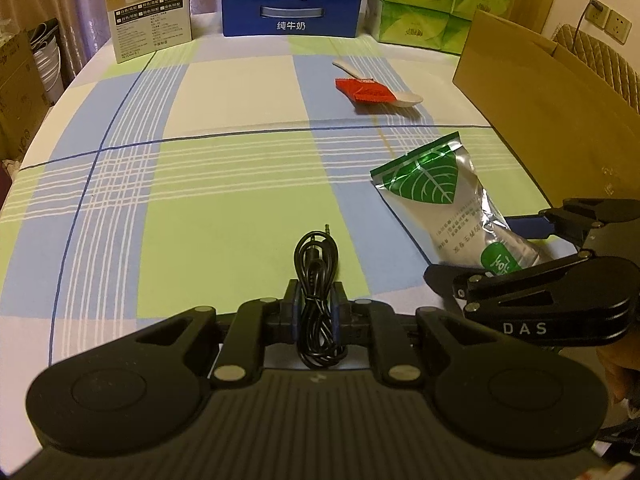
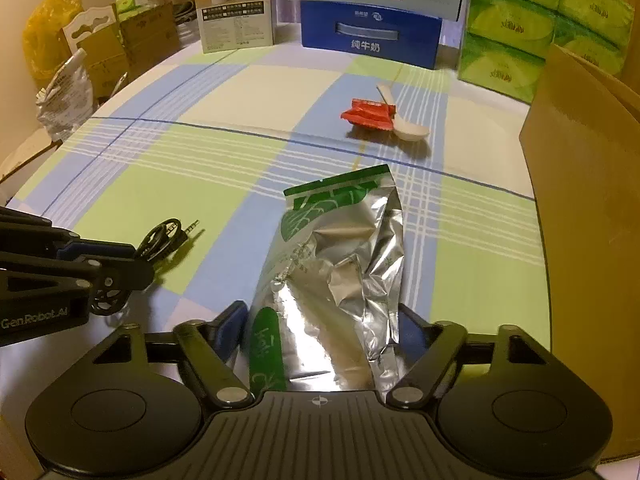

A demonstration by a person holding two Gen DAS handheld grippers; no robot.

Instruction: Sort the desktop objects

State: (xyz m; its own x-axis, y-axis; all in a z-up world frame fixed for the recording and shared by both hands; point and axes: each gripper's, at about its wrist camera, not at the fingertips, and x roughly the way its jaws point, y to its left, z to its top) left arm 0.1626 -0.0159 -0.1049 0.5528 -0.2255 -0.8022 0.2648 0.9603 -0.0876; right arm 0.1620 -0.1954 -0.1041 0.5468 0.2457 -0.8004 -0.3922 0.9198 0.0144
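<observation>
Gripping a coiled black audio cable (image 1: 318,300) between its 2 blue-padded fingers, the left gripper (image 1: 317,308) is pinched narrow around the bundle, whose long axis runs straight ahead with the jack plug at the far tip. Just to its right, the right gripper (image 2: 320,332) is clamped on the near end of a crinkled silver foil pouch (image 2: 340,264) with a green leaf print; the pouch lies lengthwise away from the fingers, its green sealed top pointing toward the far side of the table. Both grippers sit low and roughly level over a tablecloth (image 1: 200,184) checked in pale green, blue and cream. Farther out, a red wrapper (image 1: 362,90) rests across a white spoon (image 1: 408,99). An open cardboard box (image 2: 580,208) stands at the right edge, while a blue milk carton (image 1: 292,12), green tissue packs (image 1: 424,20) and a printed product box (image 1: 150,20) line the back.
</observation>
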